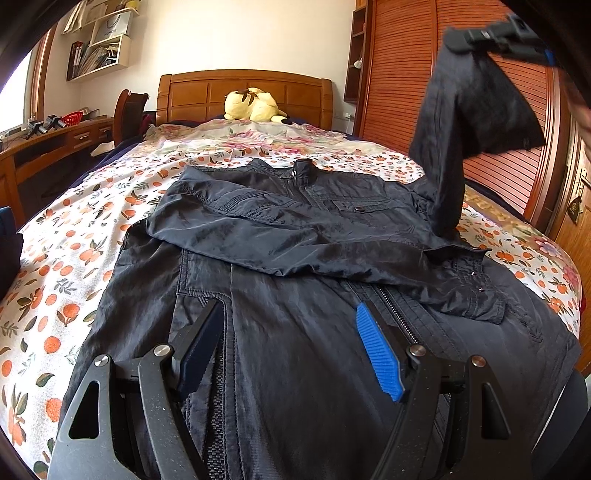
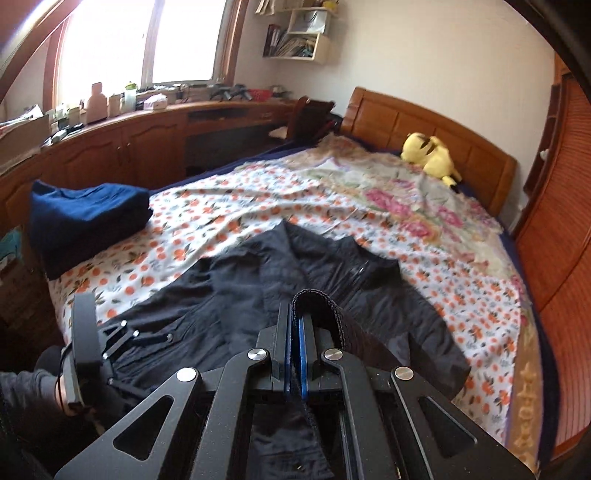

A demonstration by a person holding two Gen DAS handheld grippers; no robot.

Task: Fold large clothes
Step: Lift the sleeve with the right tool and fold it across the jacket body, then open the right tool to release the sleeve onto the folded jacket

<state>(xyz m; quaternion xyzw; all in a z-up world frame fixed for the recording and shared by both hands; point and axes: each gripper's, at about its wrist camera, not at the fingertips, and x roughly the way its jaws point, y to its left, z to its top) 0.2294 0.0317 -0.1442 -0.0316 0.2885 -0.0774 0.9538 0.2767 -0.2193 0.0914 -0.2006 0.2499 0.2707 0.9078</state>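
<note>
A black zip jacket [image 1: 295,258] lies front up on the flowered bed, collar toward the headboard, with one sleeve folded across its chest. My left gripper [image 1: 291,343] is open and empty, low over the jacket's hem. My right gripper [image 2: 295,354] is shut on the cuff [image 2: 317,310] of the other sleeve. In the left wrist view the right gripper [image 1: 491,35] holds that sleeve [image 1: 461,122] raised high above the jacket's right side. The left gripper [image 2: 86,343] also shows at the lower left of the right wrist view, over the jacket [image 2: 229,295].
A folded blue garment [image 2: 88,218] lies on the bed's left edge. A yellow plush toy [image 1: 253,105] sits by the wooden headboard [image 1: 243,92]. A cluttered desk and chair [image 2: 306,118] stand left of the bed, a wooden wardrobe [image 1: 399,74] on the right.
</note>
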